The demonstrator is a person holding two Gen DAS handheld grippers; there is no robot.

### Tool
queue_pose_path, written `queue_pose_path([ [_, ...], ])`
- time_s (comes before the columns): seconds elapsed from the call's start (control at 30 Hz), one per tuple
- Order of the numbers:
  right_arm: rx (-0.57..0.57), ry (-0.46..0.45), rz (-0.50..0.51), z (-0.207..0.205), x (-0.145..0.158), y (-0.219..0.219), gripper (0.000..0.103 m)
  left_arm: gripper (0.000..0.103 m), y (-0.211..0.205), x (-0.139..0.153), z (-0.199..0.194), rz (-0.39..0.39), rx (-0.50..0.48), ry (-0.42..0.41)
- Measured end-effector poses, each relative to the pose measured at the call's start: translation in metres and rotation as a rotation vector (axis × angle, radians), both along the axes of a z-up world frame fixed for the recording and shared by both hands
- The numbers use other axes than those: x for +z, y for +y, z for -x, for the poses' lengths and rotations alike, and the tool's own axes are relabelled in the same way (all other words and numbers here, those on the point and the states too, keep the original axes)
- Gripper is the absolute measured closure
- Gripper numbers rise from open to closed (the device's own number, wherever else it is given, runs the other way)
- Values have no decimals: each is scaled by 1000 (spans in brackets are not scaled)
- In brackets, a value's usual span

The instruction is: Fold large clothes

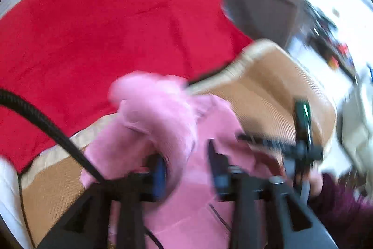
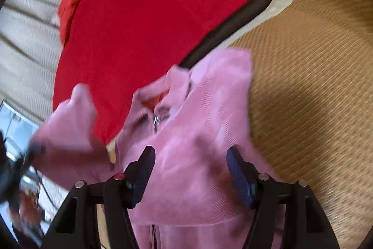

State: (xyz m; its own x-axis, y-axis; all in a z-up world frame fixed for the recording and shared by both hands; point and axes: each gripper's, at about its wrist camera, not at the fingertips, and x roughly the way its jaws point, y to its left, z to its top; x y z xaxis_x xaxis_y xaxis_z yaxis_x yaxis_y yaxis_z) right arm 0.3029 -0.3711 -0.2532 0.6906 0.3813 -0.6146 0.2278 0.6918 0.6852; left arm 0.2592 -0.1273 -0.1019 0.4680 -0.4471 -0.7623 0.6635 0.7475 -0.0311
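Both views blurred. Tan woven mat covers the surface, w/ a red cloth spread over its far part. Pink zip jacket lies on the mat at the red cloth's near edge, collar end partly on the red, zip pull at the neck. R gripper: jaws apart, over the jacket body, clamping nothing. L gripper: jaws apart, a pink sleeve bunched by its left finger; grip on it can't tell.
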Motion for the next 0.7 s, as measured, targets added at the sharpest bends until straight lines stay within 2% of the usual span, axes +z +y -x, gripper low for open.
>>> queue_pose_path([
  [0.07, -24, -12, -10, 2, 4, -8, 33, 51, 3, -9, 13, -19, -2, -34],
  [0.1, -26, -15, -17, 3, 5, -10, 31, 51, 11, -13, 11, -20, 20, -22],
  [0.23, -23, -9, -44, 1, 4, -13, 31, 46, 54, -41, -14, -25, 201, 58],
  [0.33, -28, -21, -46, -4, 5, -10, 31, 46, 90, -79, -33, -59, 335, 84],
  [0.47, 2, -136, 49, -3, 25, 7, 35, 46, 119, -126, -42, -91, 428, 164],
  [0.53, 49, -160, 91, -5, 30, 21, 43, 45, 123, -150, -45, -131, 445, 209],
  [0.6, 104, -103, 111, -14, 20, 33, 45, 44, 123, -159, -38, -135, 448, 215],
  [0.67, 163, 33, 104, -28, -5, 42, 48, 44, 125, -155, -35, -129, 438, 211],
  [0.7, 175, 89, 98, -32, -17, 44, 54, 44, 126, -151, -36, -136, 434, 218],
])
